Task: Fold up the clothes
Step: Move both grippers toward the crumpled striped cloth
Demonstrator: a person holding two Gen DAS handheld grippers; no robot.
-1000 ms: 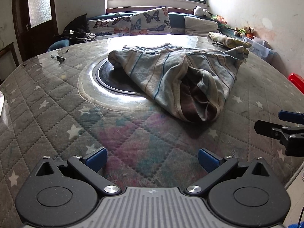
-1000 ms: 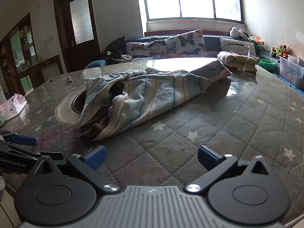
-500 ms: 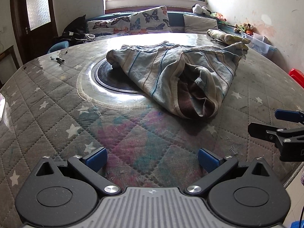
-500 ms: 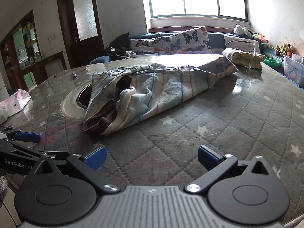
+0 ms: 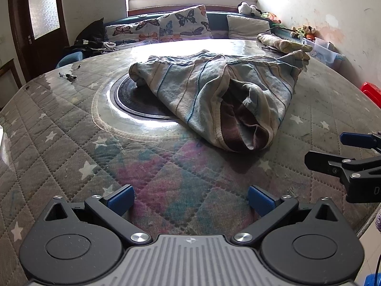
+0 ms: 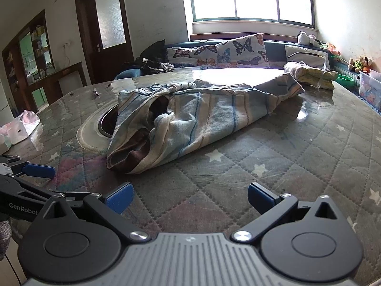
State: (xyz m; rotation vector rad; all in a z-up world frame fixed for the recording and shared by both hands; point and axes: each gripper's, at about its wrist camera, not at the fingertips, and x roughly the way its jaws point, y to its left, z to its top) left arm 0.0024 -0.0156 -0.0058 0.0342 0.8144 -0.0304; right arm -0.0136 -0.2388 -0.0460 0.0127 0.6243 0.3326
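The striped garment [image 5: 214, 95] lies crumpled near the middle of the round counter [image 5: 71, 128], with one end draped over the dark circular inset [image 5: 138, 104] at the counter's centre. It is pale blue and cream with thin blue lines, and the opening that faces you shows a brown lining inside. In the right wrist view the same garment [image 6: 190, 124] stretches back toward the window, its far end close to a folded yellowish cloth [image 6: 309, 74] at the counter's far edge.

Your left gripper [image 5: 190, 196] hovers over the quilted, star-patterned cover on the near side of the counter, short of the garment; its jaws stand wide apart with nothing between them. Your right gripper [image 6: 189, 196] is in the same state: jaws spread wide, empty, above bare cover and clear of the cloth. Each gripper shows at the edge of the other's view, the right gripper [image 5: 345, 157] to the right, the left gripper [image 6: 31, 176] to the left.

A small dark object [image 5: 67, 76] sits on the far left part of the counter, well apart from the garment. Butterfly-print cushions [image 6: 228, 52] line the bench under the window behind.
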